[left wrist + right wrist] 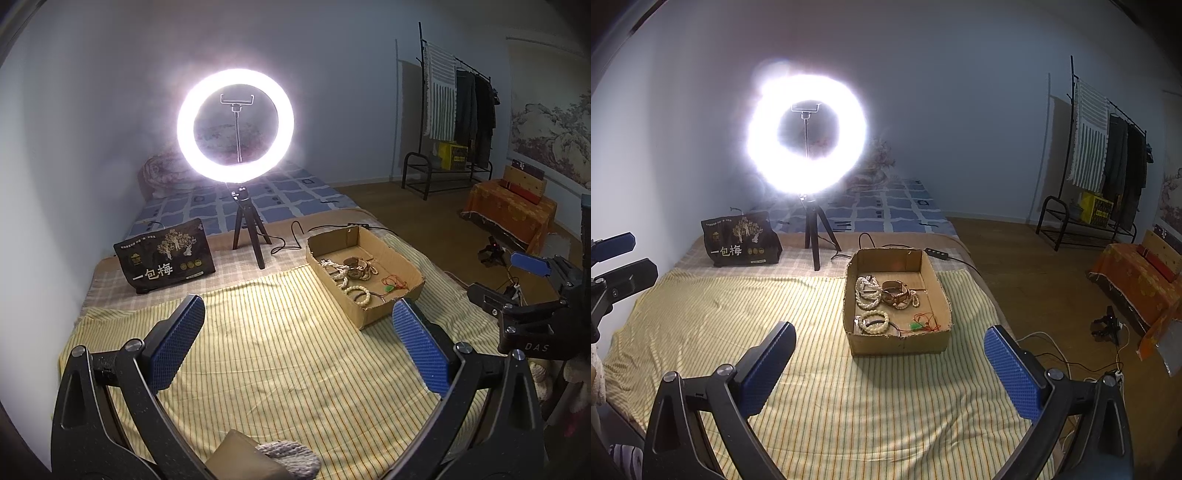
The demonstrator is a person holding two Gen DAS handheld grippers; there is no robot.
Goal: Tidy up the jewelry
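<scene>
Ahead, the cardboard box of jewelry sits on the striped cloth, beyond both grippers. Left gripper and right gripper hover spread wide, holding and touching nothing.

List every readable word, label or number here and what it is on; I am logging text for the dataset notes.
"一包梅": large white characters on the black snack bag, readable in both views.
"DAS": on the black body of the right gripper, seen from the left wrist.
Small print and round seals on the bag: too small to read.
Print on the yellow box under the clothes rack: too blurred to read.
</scene>
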